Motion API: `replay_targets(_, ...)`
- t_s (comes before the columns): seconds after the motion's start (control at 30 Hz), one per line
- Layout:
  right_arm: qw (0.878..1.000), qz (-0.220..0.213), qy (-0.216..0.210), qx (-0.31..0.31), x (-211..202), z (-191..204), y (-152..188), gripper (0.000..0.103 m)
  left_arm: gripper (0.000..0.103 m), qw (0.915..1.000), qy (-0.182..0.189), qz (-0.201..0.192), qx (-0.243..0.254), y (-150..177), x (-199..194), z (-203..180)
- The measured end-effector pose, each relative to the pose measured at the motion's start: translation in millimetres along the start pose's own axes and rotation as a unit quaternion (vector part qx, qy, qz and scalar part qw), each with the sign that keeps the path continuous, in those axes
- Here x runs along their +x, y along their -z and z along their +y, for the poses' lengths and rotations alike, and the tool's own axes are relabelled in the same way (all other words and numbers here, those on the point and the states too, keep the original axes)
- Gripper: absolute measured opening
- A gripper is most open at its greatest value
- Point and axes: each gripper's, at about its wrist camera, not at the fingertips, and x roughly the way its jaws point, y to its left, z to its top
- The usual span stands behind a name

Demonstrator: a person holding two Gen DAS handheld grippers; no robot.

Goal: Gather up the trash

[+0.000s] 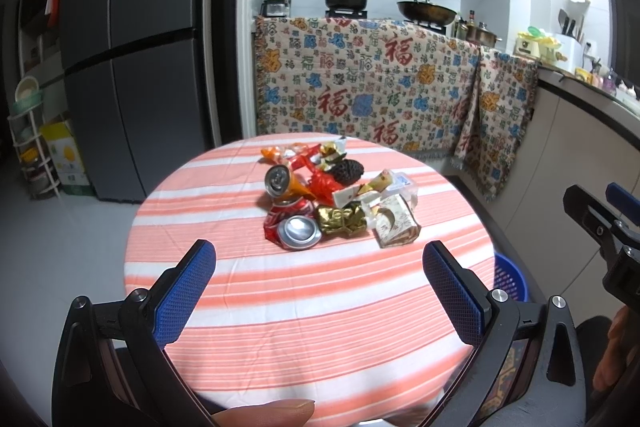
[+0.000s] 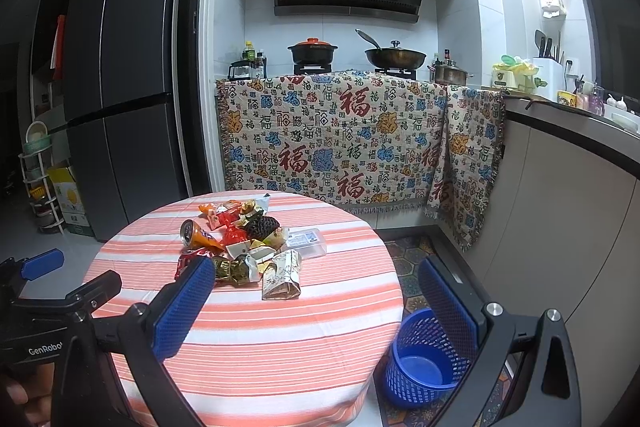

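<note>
Two crushed drink cans lie in the heap of trash at the middle of the round table point(image 1: 248, 311) with the orange-and-white striped cloth: a flattened red aluminium can point(image 1: 290, 225) nearest the front edge and a dented orange can point(image 1: 282, 181) just behind it. Around them sit a crumpled gold foil wrapper point(image 1: 342, 221), a folded patterned paper packet point(image 1: 396, 223), a dark ridged lump point(image 1: 348, 171) and several red and orange sweet wrappers toward the far edge. One blue perforated plastic basket point(image 2: 422, 359) stands on the floor beside the table's right edge. The left gripper point(image 1: 319, 263) and the right gripper point(image 2: 310, 279) both hover spread wide, grasping nothing.
</note>
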Motion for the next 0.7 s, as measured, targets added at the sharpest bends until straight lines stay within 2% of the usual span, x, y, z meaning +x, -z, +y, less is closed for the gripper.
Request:
replay_targets(0.33, 1.0, 0.011, -0.001, 0.004, 11.0, -1.7, 5.2, 0.103, 0.103, 0.9996, -0.003, 0.026, -0.01, 9.6, 23.8, 7.2)
replay_targets(0.7, 0.998, 0.063, -0.004, 0.01, 64.7, -5.7, 31.9, 0.103, 0.103, 0.9939, 0.018, 0.104, -0.031, 28.3, 109.3, 31.9)
